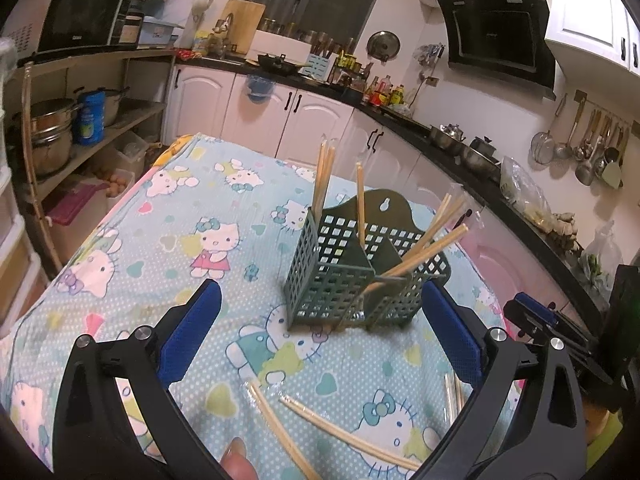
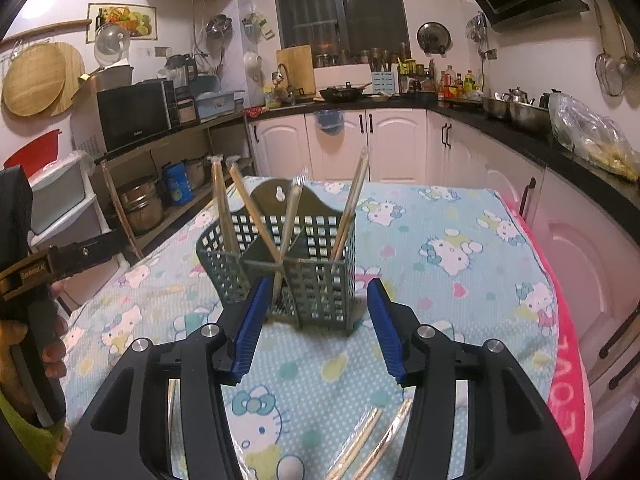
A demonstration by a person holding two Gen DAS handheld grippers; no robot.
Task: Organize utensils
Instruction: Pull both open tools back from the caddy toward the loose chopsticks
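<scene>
A dark green slotted utensil basket (image 1: pixel 352 276) stands on the table with several wrapped wooden chopsticks (image 1: pixel 424 246) leaning in its compartments; it also shows in the right wrist view (image 2: pixel 288 264). My left gripper (image 1: pixel 320 308) is open and empty, its blue pads wide apart in front of the basket. Loose wrapped chopsticks (image 1: pixel 344 434) lie on the cloth below it. My right gripper (image 2: pixel 318 308) is open and empty, just short of the basket. More wrapped chopsticks (image 2: pixel 372 444) lie under it.
The table wears a light blue cartoon-cat cloth (image 1: pixel 208 216). Kitchen counters (image 1: pixel 460 152) with pots run behind and to the right. A shelf (image 1: pixel 100 120) with pots and a microwave stands left. The other gripper's body (image 1: pixel 568 332) is at the right edge.
</scene>
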